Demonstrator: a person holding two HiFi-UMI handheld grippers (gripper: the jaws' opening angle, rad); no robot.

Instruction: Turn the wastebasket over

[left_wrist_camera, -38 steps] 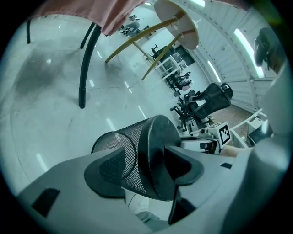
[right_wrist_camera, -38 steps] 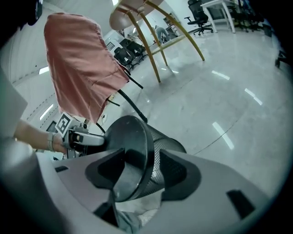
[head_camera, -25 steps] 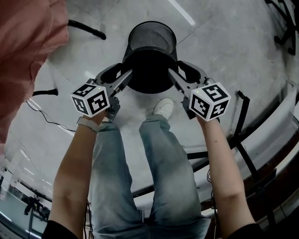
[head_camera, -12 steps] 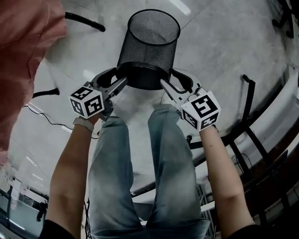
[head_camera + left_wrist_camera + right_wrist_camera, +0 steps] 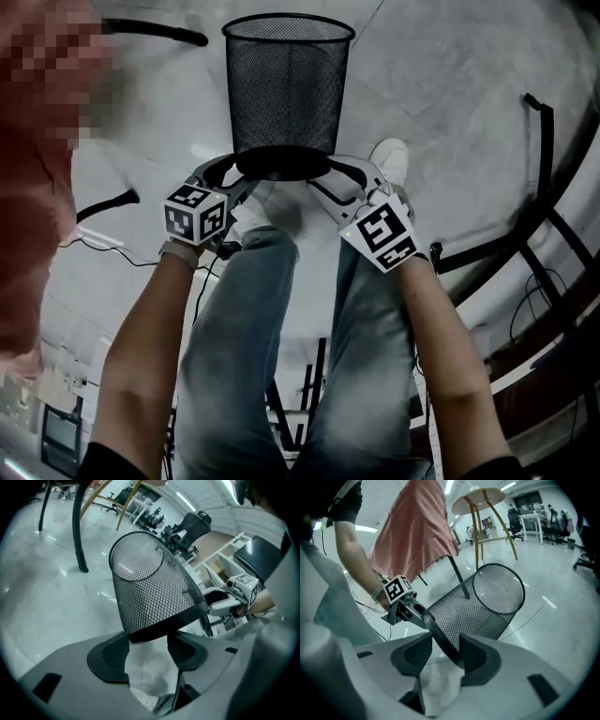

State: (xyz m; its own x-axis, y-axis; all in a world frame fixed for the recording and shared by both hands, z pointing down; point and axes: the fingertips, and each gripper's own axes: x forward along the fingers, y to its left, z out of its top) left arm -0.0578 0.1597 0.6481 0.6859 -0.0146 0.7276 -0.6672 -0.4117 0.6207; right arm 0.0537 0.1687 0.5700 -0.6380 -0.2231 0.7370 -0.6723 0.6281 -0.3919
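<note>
Wastebasket [image 5: 286,89] of black wire mesh sits tilted between the two grippers, in front of the person's legs. Its open mouth is turned away from the person and its solid black base band is nearest the hands. Whether any part of it touches the pale floor [image 5: 441,84] cannot be told.

The left gripper [image 5: 242,176] meets the band from the person's left. Its jaws have just been opening wider, and in the left gripper view the band's lower edge lies across the gap with both pad tips against it. The right gripper [image 5: 326,180] takes the opposite side. In the right gripper view the band runs slantwise between the pads, which pinch it with the jaws moderately apart.

Below the base, the head view shows the person's jeans [image 5: 234,356] and a white shoe [image 5: 389,157]. In the right gripper view a pink cloth [image 5: 417,531] hangs behind the left hand, and a round wooden table [image 5: 480,496] stands farther off.
</note>
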